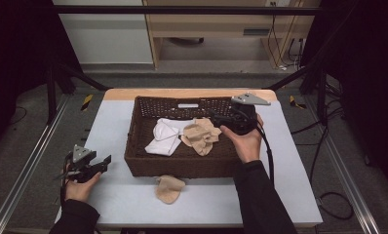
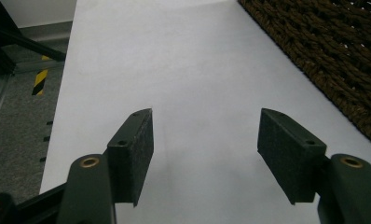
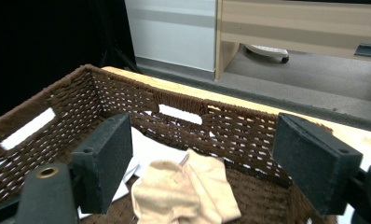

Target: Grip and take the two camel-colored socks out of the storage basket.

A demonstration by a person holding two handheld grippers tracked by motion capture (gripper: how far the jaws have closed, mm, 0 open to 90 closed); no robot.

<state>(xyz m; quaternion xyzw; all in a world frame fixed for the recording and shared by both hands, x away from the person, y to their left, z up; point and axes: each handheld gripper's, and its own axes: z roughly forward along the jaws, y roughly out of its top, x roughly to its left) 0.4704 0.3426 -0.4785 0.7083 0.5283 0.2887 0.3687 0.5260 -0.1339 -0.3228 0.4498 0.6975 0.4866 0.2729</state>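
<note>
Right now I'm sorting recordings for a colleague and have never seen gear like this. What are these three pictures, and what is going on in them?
A person sits at a white table holding a hand-operated, two-jawed gripper in each hand. The high view comes from a camera fixed above, looking forward and down. The other two come from cameras riding on the grippers, looking along their black jaws.

On the table stands a brown woven basket. Inside lie a white cloth and a beige cloth. A second beige cloth lies on the table in front of the basket.

The left gripper is over bare table beside the basket, jaws open, with nothing between them. The right gripper is at the basket's right side, aimed into it, jaws also open and empty. Nothing is held in either.
</note>
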